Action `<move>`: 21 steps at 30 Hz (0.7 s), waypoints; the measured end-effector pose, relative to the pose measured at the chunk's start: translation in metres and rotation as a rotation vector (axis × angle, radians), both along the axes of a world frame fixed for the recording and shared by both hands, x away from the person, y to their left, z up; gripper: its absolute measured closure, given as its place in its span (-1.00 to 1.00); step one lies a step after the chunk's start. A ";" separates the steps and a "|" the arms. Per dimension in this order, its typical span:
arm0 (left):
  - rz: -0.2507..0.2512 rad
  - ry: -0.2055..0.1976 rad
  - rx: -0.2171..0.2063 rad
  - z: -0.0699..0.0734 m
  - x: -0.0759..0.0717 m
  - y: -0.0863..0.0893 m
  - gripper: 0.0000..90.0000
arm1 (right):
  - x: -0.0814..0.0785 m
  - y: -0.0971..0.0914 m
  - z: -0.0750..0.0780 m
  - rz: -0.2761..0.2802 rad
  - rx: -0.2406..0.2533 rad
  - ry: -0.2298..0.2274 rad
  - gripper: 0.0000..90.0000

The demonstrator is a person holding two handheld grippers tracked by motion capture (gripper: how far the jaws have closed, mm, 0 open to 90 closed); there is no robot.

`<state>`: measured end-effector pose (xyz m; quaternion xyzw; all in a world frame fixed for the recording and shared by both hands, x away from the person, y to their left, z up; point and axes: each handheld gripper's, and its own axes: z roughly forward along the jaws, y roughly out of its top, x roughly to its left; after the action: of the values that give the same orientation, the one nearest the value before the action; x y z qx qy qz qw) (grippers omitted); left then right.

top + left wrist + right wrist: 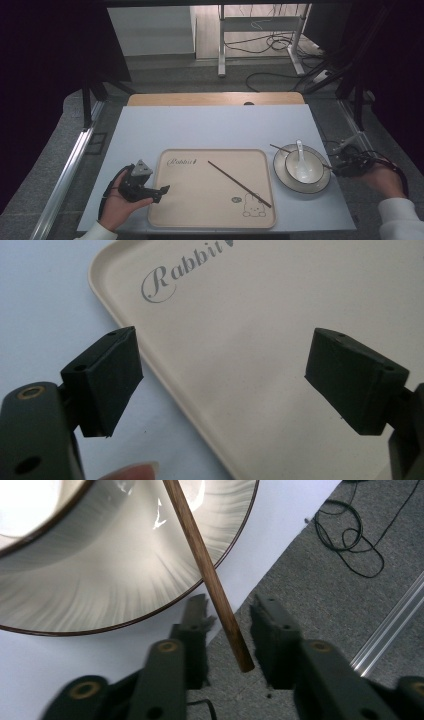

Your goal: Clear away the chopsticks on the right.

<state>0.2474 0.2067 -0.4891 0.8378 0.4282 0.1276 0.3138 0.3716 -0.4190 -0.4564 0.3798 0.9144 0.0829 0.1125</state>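
Across the plate, a chopstick points end-on between the right gripper's jaws.

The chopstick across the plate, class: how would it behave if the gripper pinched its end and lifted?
The chopstick looks thin, straight and wooden, so probably stiff and light. Being round, it may roll on the plate rim. Held by its tip between the right gripper jaws, it could pivot.

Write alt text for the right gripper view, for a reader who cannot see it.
A brown chopstick runs down between the two black jaws of the right tongs, which stand slightly apart around its end without clearly clamping it. Its upper length lies across a pale plate with a dark rim, on a light blue table; grey carpet and black cables lie beyond the table's edge.
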 end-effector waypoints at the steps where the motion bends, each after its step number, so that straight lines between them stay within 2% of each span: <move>1: 0.000 0.000 0.000 0.000 0.000 0.000 -0.66 | 0.000 0.000 0.000 0.000 0.000 0.000 0.64; 6: 0.006 0.004 0.000 -0.001 0.001 0.001 -0.66 | 0.001 0.001 -0.002 0.051 -0.006 0.002 0.79; 16: 0.005 0.003 -0.001 -0.001 0.001 0.001 -0.66 | -0.002 0.003 0.000 0.069 -0.004 0.006 0.85; 21: 0.006 0.004 0.001 -0.001 0.001 0.001 -0.66 | -0.005 0.001 0.012 -0.017 0.048 -0.041 0.86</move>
<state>0.2485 0.2077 -0.4901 0.8369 0.4312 0.1271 0.3123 0.3669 -0.4182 -0.4439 0.3885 0.9064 0.1117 0.1229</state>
